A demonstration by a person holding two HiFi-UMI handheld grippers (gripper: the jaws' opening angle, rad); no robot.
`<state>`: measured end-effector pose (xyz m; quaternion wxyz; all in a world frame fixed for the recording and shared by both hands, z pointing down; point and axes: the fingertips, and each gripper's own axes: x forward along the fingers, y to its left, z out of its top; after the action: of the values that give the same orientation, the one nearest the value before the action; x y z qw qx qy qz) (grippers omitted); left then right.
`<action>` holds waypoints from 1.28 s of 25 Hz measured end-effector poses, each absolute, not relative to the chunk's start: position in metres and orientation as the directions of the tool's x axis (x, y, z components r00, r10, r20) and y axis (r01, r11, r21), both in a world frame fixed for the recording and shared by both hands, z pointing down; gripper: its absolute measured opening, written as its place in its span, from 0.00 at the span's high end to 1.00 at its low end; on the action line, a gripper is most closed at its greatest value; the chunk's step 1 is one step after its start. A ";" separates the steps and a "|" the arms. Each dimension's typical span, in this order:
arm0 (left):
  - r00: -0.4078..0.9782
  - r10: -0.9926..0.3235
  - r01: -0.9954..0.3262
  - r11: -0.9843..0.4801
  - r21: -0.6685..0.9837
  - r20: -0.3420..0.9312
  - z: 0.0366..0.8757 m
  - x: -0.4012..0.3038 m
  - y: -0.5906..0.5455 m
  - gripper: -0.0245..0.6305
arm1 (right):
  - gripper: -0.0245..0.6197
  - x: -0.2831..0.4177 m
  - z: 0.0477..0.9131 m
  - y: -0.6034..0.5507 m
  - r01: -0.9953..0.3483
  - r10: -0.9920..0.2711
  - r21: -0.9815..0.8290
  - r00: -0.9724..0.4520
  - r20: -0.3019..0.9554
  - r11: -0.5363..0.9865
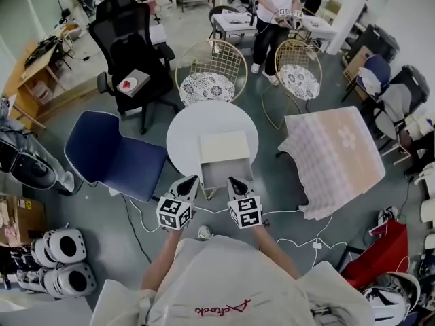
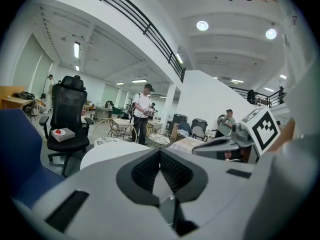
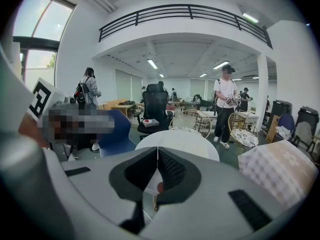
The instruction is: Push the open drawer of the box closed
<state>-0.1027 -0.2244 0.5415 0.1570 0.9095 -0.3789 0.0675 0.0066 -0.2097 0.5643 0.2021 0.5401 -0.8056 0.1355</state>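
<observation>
A cream box (image 1: 223, 146) stands on the round white table (image 1: 187, 124), its drawer (image 1: 226, 172) pulled out toward me over the table's near edge. My left gripper (image 1: 192, 180) sits just left of the drawer front, jaws shut with nothing between them. Close to the drawer's right front corner, my right gripper (image 1: 233, 180) is also shut and empty. In the left gripper view the left gripper (image 2: 160, 154) points over the table (image 2: 107, 151). The right gripper (image 3: 158, 151) faces the table (image 3: 185, 141) in the right gripper view. Neither gripper view shows the box clearly.
A blue chair (image 1: 112, 155) stands left of the table, a black office chair (image 1: 129, 46) behind it. Two wire chairs (image 1: 211, 70) (image 1: 297, 66) stand at the far side. A cloth-covered table (image 1: 336, 158) is to the right. Cables (image 1: 299, 240) lie on the floor. A person (image 1: 275, 12) stands beyond.
</observation>
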 end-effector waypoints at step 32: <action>0.675 -0.650 -0.738 -0.600 0.309 0.350 0.581 -0.063 -0.228 0.94 | 0.94 0.037 0.613 -0.236 -0.899 -0.728 -0.055 -0.387 0.566 0.435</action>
<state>-0.0632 -0.2275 0.5809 0.2181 0.8887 -0.3905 0.1009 0.0372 -0.2355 0.6128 0.2375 0.5003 -0.8129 0.1800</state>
